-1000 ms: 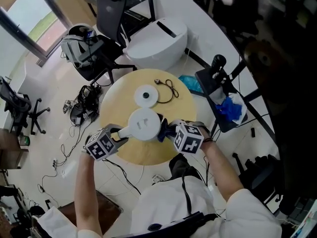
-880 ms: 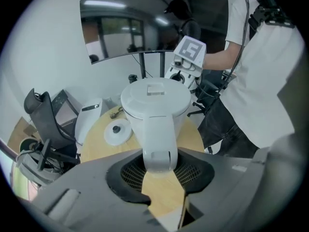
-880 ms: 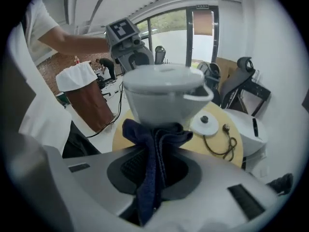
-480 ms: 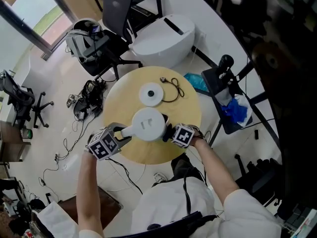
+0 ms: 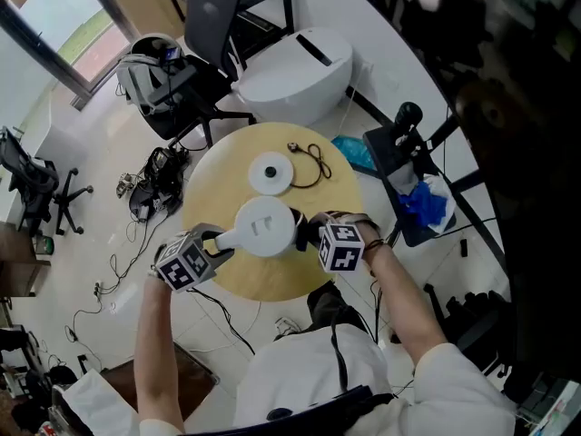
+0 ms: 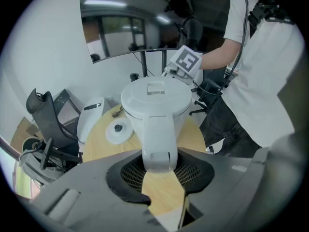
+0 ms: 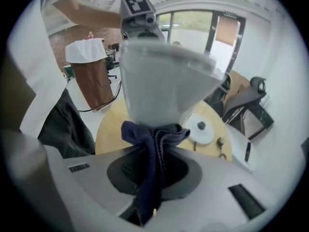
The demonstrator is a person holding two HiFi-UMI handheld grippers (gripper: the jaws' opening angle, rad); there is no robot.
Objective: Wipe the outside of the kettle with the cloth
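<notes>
A white kettle (image 5: 263,227) stands near the front of a round wooden table (image 5: 338,182). My left gripper (image 5: 218,242) is shut on the kettle's handle (image 6: 158,144), which runs between its jaws in the left gripper view. From the right, my right gripper (image 5: 307,234) is shut on a dark blue cloth (image 7: 152,146). The bunched end of the cloth presses against the lower side of the kettle (image 7: 161,81). Most of the cloth is hidden behind the kettle in the head view.
The kettle's white round base (image 5: 270,173) lies behind it on the table, with a black cable (image 5: 310,159) beside it. Around the table stand an office chair (image 5: 204,25), a white rounded unit (image 5: 290,71) and a stand with blue items (image 5: 418,198). Cables lie on the floor at left.
The right gripper has slid the cloth a little along the kettle's right side and rolled slightly. The left gripper keeps its hold on the handle and the kettle has stayed in place.
</notes>
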